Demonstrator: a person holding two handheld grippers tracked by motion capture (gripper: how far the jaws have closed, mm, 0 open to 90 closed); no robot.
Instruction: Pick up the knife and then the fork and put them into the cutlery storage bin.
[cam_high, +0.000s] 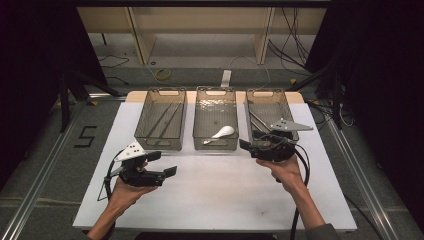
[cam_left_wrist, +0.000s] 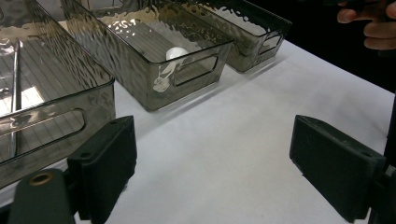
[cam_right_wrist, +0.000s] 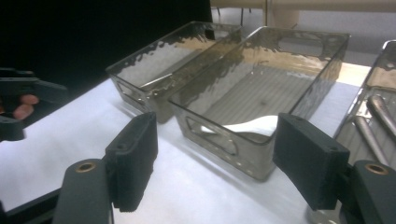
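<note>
White spoon (cam_high: 222, 133) lies in the middle bin (cam_high: 215, 145), centre of the high view. Right gripper (cam_high: 245, 145), jaws spread and empty, sits at that bin's right; left gripper (cam_high: 167, 164) is spread too, lower left. A low reach could knock the wall and shove the bin

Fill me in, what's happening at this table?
A person holds a pair of tongs in each hand over a white table with three smoked clear bins in a row. The middle bin holds a white spoon; the left bin and right bin hold dark metal utensils. The right tongs sit near the front of the right bin, jaws open and empty, pointing toward the middle bin. The left tongs hover over bare table, open and empty too. Looks like cutlery sorting, nothing gripped at this moment.
</note>
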